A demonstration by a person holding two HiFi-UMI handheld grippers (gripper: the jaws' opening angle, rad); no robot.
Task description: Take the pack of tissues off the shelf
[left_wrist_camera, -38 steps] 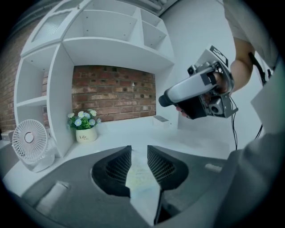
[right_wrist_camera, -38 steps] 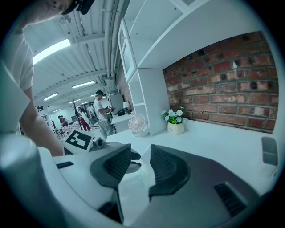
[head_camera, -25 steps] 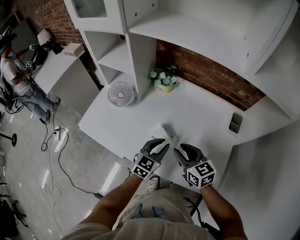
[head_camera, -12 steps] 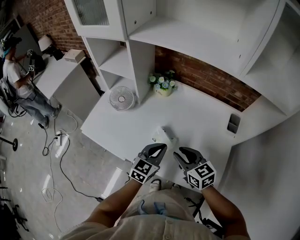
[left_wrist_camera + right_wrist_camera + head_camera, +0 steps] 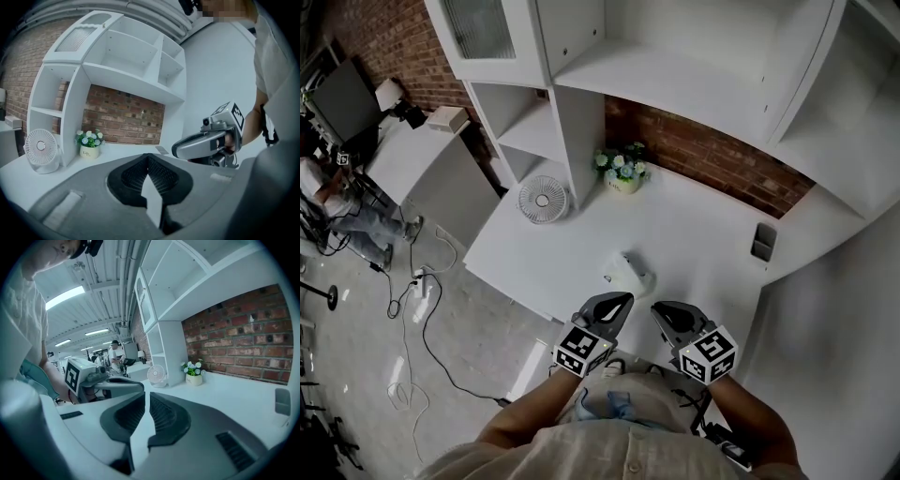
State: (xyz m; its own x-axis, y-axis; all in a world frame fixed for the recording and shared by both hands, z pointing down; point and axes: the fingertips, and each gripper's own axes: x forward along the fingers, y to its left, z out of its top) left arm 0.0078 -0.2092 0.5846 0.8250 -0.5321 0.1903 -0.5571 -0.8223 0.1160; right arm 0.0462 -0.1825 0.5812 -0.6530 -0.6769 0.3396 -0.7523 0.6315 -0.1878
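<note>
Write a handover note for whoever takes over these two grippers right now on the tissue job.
The left gripper is shut and empty, above the near edge of the white desk.
The right gripper has just been closing its jaws; a slim gap is left, with nothing in it.
The small white soft pack of tissues lies on the desk just ahead of both grippers, touched by neither.
The white shelf unit looks bare where visible.
Done: the pack is off the shelf.
Left: seemingly nothing.

We've got the tissue pack (image 5: pixel 627 273) on the desk (image 5: pixel 703 225) near its front edge, fan (image 5: pixel 543 199) back left, flower pot (image 5: pixel 622 172) right of the fan.
</note>
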